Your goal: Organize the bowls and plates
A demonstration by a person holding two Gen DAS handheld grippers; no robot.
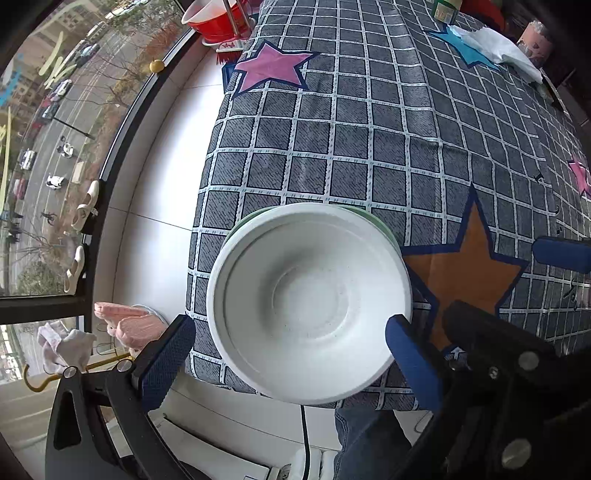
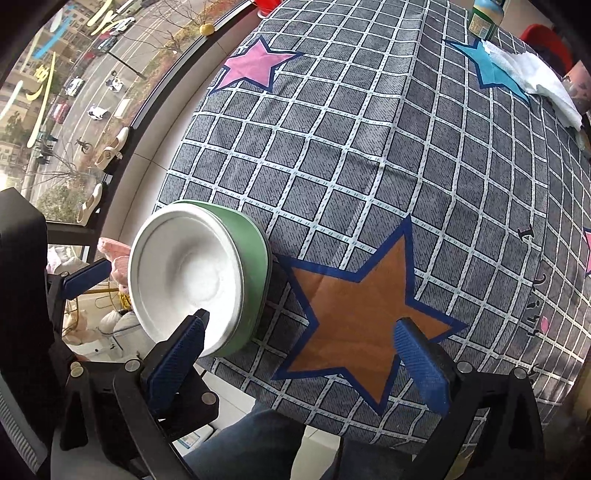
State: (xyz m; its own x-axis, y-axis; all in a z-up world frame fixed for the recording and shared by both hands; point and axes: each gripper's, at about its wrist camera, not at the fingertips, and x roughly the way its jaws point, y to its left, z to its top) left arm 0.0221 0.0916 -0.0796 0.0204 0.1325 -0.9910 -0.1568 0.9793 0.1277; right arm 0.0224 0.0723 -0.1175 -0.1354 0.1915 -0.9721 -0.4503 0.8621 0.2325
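A white bowl [image 1: 310,302] sits nested in a green bowl [image 1: 386,223] at the near left corner of the table. My left gripper [image 1: 291,321] hangs straight above the stack and is open, its blue pads [image 1: 166,358] wide on either side of the white rim without touching it. In the right wrist view the white bowl [image 2: 184,273] and green bowl [image 2: 255,266] lie to the left. My right gripper [image 2: 301,321] is open over the orange star [image 2: 362,306] with nothing between its fingers. The left gripper's blue pad [image 2: 86,277] shows beyond the bowls.
A grey checked tablecloth [image 1: 369,140] with stars covers the table. At the far end lie a white cloth [image 2: 535,85] and a jar [image 2: 484,18]. A red basin [image 1: 218,18] stands by the window. The person's jeans leg [image 1: 369,435] is below the table's near edge.
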